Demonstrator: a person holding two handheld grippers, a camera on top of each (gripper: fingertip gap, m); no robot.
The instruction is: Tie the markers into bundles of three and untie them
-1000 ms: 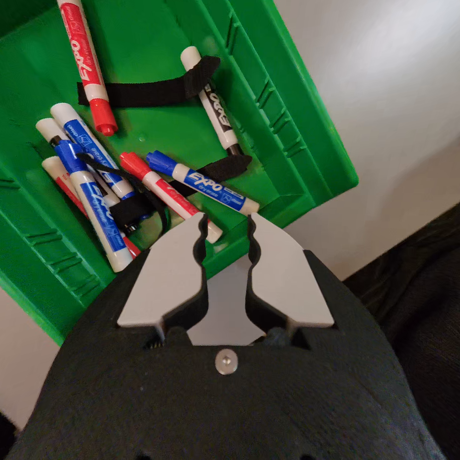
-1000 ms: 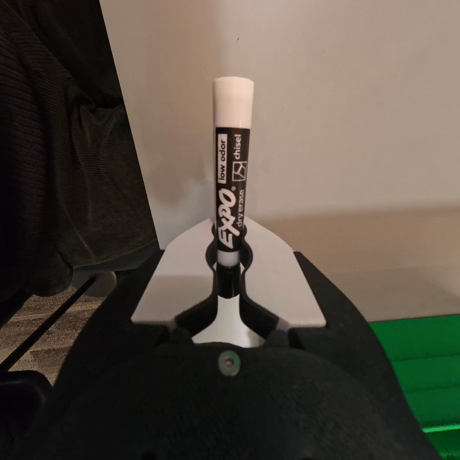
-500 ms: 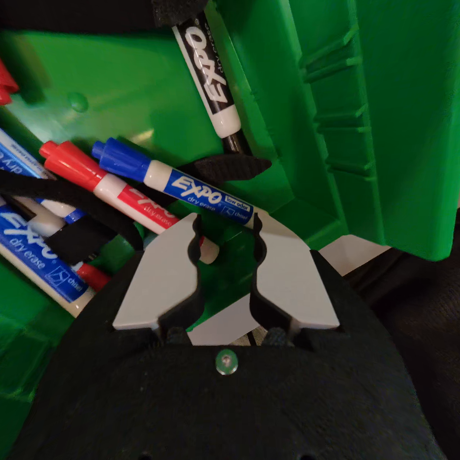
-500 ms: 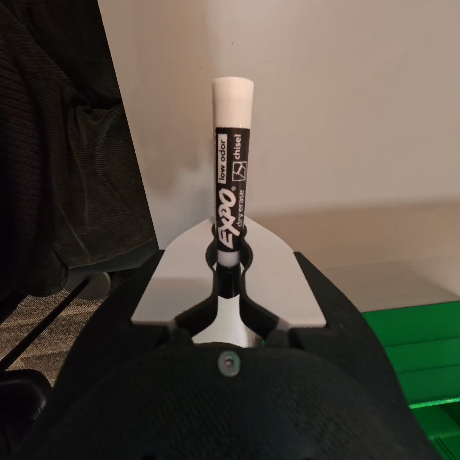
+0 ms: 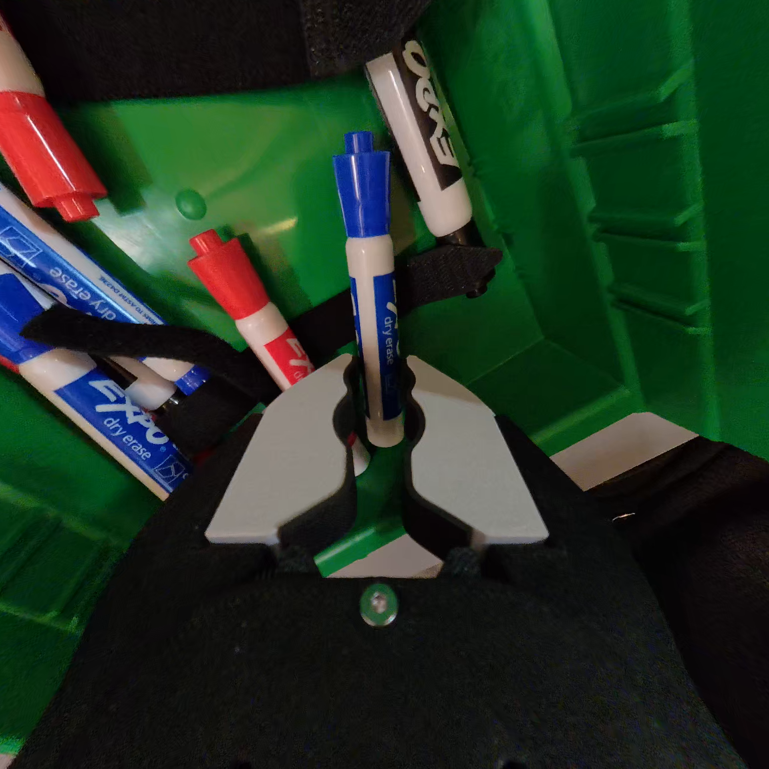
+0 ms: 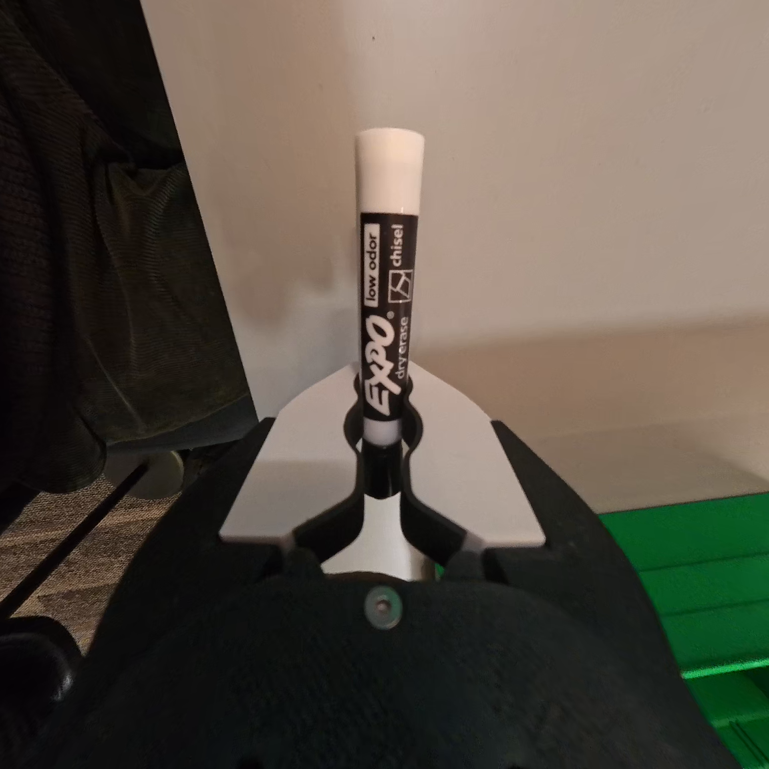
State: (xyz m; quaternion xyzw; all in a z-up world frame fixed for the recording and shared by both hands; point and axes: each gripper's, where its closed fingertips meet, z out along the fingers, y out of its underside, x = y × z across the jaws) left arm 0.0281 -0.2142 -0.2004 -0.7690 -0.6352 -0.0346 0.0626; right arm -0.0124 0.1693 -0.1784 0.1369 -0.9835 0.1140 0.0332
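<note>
the left gripper (image 5: pixel 380 374) is sitting inside the green plastic bin (image 5: pixel 624 249) with its grey fingers closing around the white-barrelled blue-capped dry-erase marker (image 5: pixel 370 291), though whether they are pinching it yet i cannot tell; a square squeeze near the butt end, clear of the neighbouring red-capped marker (image 5: pixel 258 316) and the black fabric strap (image 5: pixel 137 341), looks the safest grip. that marker's long axis is running along the fingers, cap pointing away. the right gripper (image 6: pixel 382 387) is clamping a black-labelled white marker (image 6: pixel 389 283) over the pale tabletop (image 6: pixel 582 395), white butt end pointing away from the camera.

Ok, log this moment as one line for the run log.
left gripper: around blue marker in green bin, grip unclear | right gripper: shut on black marker, upright before wall
</note>
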